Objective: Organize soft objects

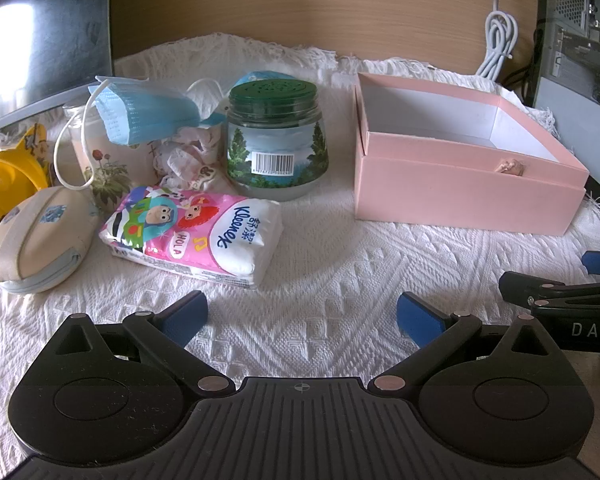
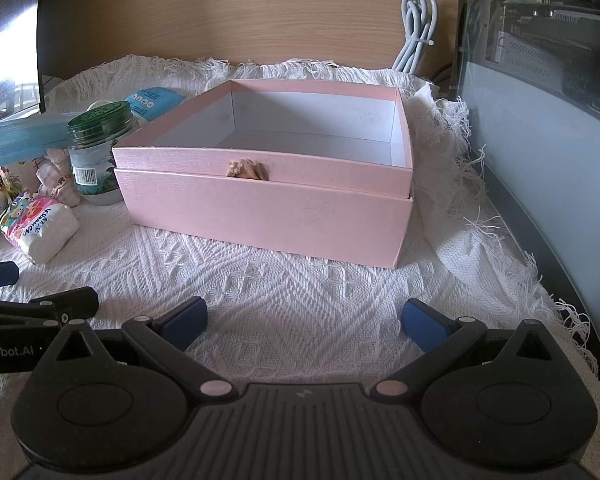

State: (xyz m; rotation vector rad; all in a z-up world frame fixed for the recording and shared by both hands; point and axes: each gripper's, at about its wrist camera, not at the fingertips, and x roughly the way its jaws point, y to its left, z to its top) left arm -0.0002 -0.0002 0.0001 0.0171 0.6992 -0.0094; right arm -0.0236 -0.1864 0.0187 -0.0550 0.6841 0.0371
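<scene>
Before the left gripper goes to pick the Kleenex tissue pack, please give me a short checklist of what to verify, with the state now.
1. Left gripper open, holding nothing: ok.
2. Right gripper open, holding nothing: ok.
3. Kleenex tissue pack lies free, nothing on top: ok.
4. Pink box open, floor bare where visible: ok.
5. Green-lidded jar stands apart from the pack: ok.
6. Near front corners inside the box: cannot tell.

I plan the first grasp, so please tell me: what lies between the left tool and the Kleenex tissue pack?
Only bare white woven cloth lies between the open left tool and the Kleenex tissue pack; the left wrist view shows this.
</scene>
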